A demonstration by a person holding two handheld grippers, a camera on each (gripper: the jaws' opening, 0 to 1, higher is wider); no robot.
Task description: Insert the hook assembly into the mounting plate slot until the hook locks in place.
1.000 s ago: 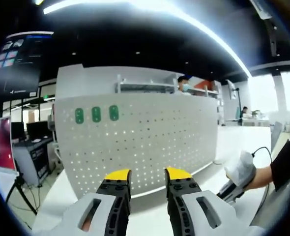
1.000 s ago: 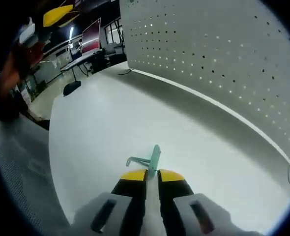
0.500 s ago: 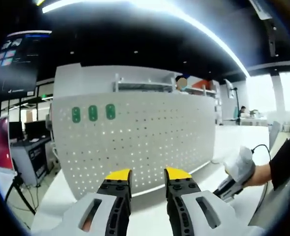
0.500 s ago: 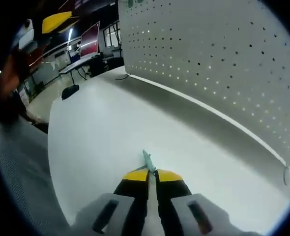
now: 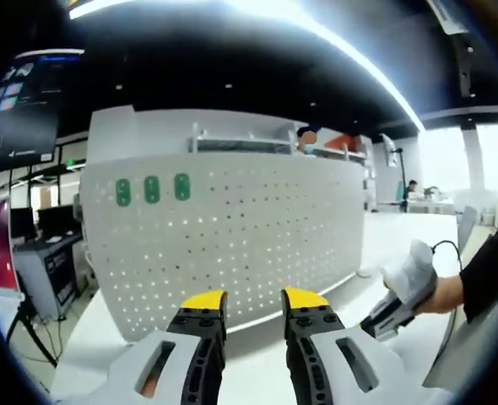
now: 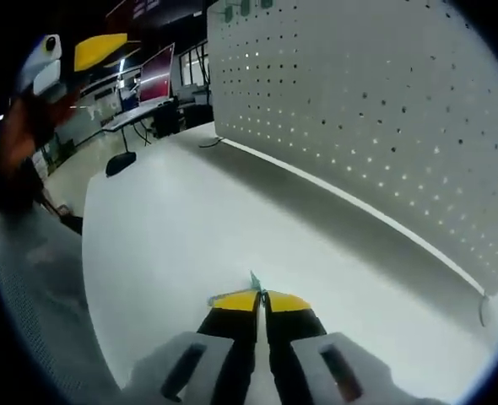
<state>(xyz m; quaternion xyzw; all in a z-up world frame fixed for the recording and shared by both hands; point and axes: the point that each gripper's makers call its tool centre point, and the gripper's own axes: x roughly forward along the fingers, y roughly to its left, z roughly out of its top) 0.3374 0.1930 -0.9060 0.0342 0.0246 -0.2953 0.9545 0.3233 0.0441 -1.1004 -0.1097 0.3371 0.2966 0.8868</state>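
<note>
The right gripper [image 6: 262, 297] is clenched on the hook [image 6: 254, 281], barely a sliver showing; so thin a hold could slip or twist at the pegboard [image 6: 384, 110]. The left gripper [image 5: 255, 299] hangs released, empty.

three green hooks [image 5: 151, 189], one pegboard [image 5: 232, 245]

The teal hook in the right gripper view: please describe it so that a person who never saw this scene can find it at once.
Start from the big white pegboard standing on the white table, then go to the right gripper, its yellow-tipped jaws closed. The hook is the small teal sliver between those tips. It is the sole teal thing on the near table.
</note>
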